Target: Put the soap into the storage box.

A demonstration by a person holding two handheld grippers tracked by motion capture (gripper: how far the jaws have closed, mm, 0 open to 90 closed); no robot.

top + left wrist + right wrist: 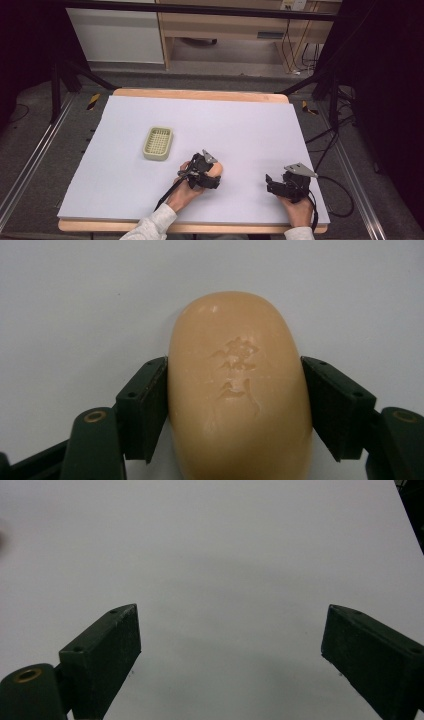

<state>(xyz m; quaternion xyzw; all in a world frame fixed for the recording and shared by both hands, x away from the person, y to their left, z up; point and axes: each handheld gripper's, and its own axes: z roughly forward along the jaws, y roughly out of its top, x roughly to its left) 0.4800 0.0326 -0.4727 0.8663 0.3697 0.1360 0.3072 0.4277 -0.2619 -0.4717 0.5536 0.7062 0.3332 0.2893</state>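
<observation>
A peach-coloured bar of soap (240, 385), stamped with raised characters, lies on the white table sheet (240, 125). My left gripper (233, 366) is shut on it, one pad pressed against each long side. In the high view the soap (217, 169) peeks out just beyond the left gripper (212, 174), near the middle front of the table. A pale green soap dish (158, 143) with a slotted bottom sits up and to the left of it, empty. My right gripper (271, 183) rests at the front right, open, with bare sheet between its jaws (231, 611).
The white sheet covers a wooden board whose edge (200, 94) shows at the back. Black frame legs (55, 90) stand at both sides of the table, and cables (330, 135) trail off to the right.
</observation>
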